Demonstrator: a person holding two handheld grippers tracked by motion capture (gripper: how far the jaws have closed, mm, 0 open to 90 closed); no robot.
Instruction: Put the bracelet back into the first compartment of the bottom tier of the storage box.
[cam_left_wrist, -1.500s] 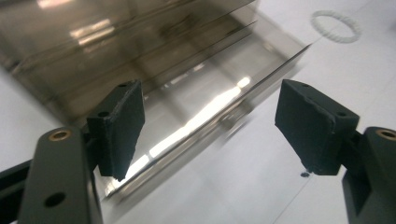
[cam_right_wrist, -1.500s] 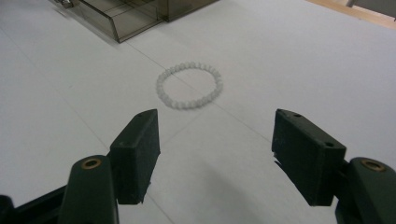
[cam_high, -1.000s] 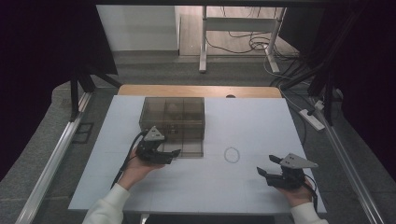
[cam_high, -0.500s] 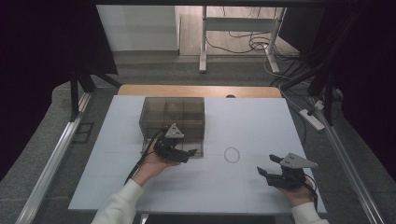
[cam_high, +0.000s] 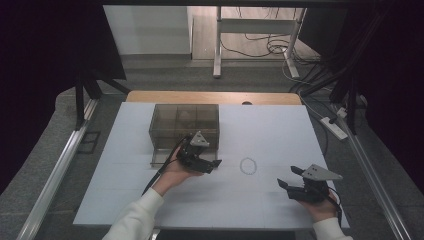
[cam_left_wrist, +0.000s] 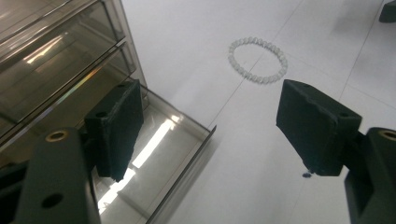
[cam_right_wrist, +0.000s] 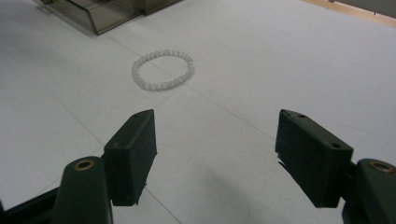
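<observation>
Bead bracelet (cam_high: 247, 165), one, a closed white ring lying flat on the white table (cam_high: 270, 130), between the two grippers and touching neither. Drawer box (cam_high: 184, 126), one, smoky and translucent, at far left of the bracelet, with one drawer (cam_left_wrist: 159, 158) pulled out toward the person. Left gripper (cam_high: 216, 164), one, held just in front of the box, jaws apart with nothing between them. Right gripper (cam_high: 289, 177), one, low at the near right, jaws likewise apart and empty. Left gripper view: open drawer floor under the left-hand jaw, bracelet ahead on bare table. Right gripper view: single beads of the bracelet distinct, box corner at upper left. High view: both sleeves and hands.
</observation>
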